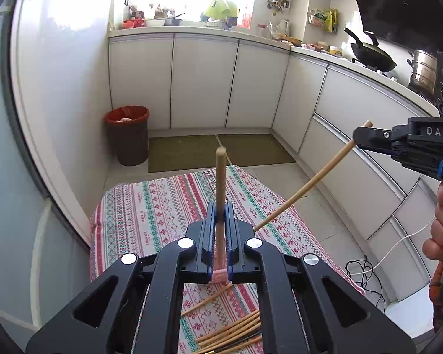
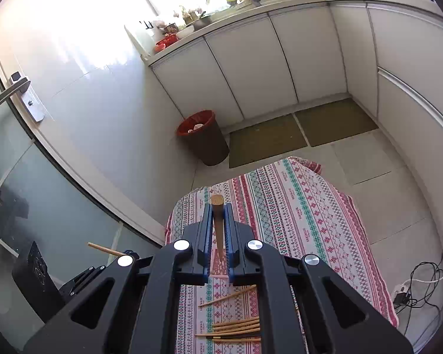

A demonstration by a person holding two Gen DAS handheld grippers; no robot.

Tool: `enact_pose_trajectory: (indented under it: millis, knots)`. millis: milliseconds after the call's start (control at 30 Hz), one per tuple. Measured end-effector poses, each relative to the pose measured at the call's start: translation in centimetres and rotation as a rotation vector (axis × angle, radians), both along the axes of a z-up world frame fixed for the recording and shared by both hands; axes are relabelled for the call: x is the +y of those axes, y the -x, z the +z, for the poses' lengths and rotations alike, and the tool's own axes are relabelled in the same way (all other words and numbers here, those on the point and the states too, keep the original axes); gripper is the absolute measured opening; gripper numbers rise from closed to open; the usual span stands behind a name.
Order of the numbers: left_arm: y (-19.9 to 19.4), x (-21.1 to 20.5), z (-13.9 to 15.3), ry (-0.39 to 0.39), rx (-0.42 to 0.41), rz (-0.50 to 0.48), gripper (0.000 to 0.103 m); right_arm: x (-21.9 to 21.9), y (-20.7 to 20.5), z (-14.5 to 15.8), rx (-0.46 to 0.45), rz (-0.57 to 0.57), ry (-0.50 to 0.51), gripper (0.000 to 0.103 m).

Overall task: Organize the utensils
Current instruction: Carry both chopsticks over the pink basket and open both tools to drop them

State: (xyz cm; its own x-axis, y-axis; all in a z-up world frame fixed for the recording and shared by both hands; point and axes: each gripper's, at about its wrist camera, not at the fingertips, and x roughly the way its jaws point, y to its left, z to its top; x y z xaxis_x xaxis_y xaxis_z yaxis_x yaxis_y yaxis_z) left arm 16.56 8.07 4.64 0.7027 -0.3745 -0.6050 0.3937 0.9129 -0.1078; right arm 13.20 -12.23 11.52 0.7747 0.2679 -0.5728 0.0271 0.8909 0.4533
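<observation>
I am in a kitchen with white cabinets (image 1: 203, 79) along the far wall and down the right of the frame, and a small table under a patterned cloth (image 1: 162, 203) fills the lower middle of both views. Nearest, at the bottom edge of the left view, a loose bundle of chopsticks (image 1: 233, 333) lies on the cloth, seen between the arms of my left tongs; the right view shows the same bundle (image 2: 236, 329) low in the frame, with one stick apart just above it. My left tongs (image 1: 220, 221) are clamped on a chopstick (image 1: 221, 183) that stands up the centre of the frame, its blunt end pointing away from me. My right tongs (image 2: 218, 221) are likewise closed on a second chopstick (image 2: 217, 206), its thick end poking out past the tips. In the left view those right tongs (image 1: 360, 137) come in from the right edge, gripping that stick (image 1: 307, 188) near its upper end while it slants down left over the table. Beyond the table, two green mats (image 1: 221, 150) lie on the floor, a red-rimmed bin (image 1: 128, 135) stands at left against the wall, and a wok (image 1: 372, 54) sits on the counter at upper right.
</observation>
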Motion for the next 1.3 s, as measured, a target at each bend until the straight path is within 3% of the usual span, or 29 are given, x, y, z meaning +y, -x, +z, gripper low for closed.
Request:
enact_pose_trajectory:
  millis: [433, 800, 867, 933, 1167, 1300]
  knots:
    - [-2.6, -0.4, -3.0, -0.002, 0.044, 0.011, 0.005, 2.2, -5.4, -4.6, 0.081, 0.038, 0.032, 0.008]
    - [-3.3, 0.2, -3.0, 0.014, 0.039, 0.048, 0.007, 3.6, -6.5, -4.9, 0.093, 0.055, 0.06, 0.009]
    - [-3.6, 0.5, -3.6, 0.019, 0.053, 0.066, 0.01, 4.0, -6.6, -5.1, 0.095, 0.065, 0.078, 0.012]
    - [-3.8, 0.9, -3.9, 0.033, 0.062, 0.077, 0.021, 4.3, -6.8, -5.3, 0.107, 0.073, 0.078, 0.013]
    - [-3.0, 1.8, -3.3, 0.076, 0.045, 0.085, 0.034, 4.2, -6.4, -5.6, 0.123, 0.073, 0.063, 0.019]
    - [-1.9, 2.1, -2.8, 0.08, 0.029, 0.082, 0.044, 3.5, -5.7, -5.9, 0.129, 0.057, 0.04, 0.031]
